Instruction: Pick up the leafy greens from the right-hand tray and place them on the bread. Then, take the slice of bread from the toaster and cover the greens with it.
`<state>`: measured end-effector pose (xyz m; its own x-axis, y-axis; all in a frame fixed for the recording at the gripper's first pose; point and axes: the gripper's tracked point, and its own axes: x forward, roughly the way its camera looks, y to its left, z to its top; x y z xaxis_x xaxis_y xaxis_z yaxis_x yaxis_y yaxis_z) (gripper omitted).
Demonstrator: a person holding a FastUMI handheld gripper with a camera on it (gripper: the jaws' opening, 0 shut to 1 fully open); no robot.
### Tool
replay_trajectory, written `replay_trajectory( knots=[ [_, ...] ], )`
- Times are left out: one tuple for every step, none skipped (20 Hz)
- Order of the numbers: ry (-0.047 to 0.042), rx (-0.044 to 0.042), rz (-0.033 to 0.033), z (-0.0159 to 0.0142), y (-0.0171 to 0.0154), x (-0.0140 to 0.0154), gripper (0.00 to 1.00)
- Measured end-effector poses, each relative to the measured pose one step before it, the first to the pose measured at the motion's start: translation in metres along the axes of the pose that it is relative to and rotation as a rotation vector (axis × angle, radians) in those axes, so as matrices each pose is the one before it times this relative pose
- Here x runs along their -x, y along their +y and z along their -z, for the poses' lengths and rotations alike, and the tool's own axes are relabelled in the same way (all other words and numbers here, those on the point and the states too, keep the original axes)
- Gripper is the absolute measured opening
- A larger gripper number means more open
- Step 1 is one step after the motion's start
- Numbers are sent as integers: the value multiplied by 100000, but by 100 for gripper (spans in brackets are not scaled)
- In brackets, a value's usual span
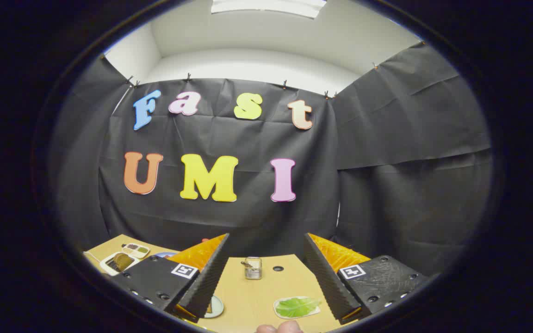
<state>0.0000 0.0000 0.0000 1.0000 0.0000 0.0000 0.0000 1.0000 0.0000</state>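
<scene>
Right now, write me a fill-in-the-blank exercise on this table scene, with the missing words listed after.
1. The fingers of the hand-held gripper stand ____, with nothing between them.
2. The leafy green lies on a small ____ tray beside one finger.
3. The silver toaster stands ____ the fingertips, on the wooden table.
4. The round hole in the tabletop lies right beside the ____.

Missing words: open; white; beyond; toaster
</scene>
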Motion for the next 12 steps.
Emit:
replay_trajectory(
  knots=[
    [-446, 186, -20, -45, 132, 68, 95],
    [-249, 337, -6, -169, 7, 100, 95],
    [-496, -36, -183, -128, 95, 110, 95],
    [-213, -384, -4, -129, 74, 78, 95],
    [182, -472, -316, 43, 233, -32, 95],
    [276, -276, -518, 15, 328, 21, 95],
    [10, 115, -434, 31, 272, 42, 95],
    [108, 221, -505, -7, 230, 23, 95],
    [174, 356, -433, 191, 235, 8, 95],
    [222, 586, -202, 38, 225, -65, 95],
    [-94, 504, -448, 1, 173, 121, 95],
    [47, 239, -340, -79, 232, 29, 95]
  ],
)
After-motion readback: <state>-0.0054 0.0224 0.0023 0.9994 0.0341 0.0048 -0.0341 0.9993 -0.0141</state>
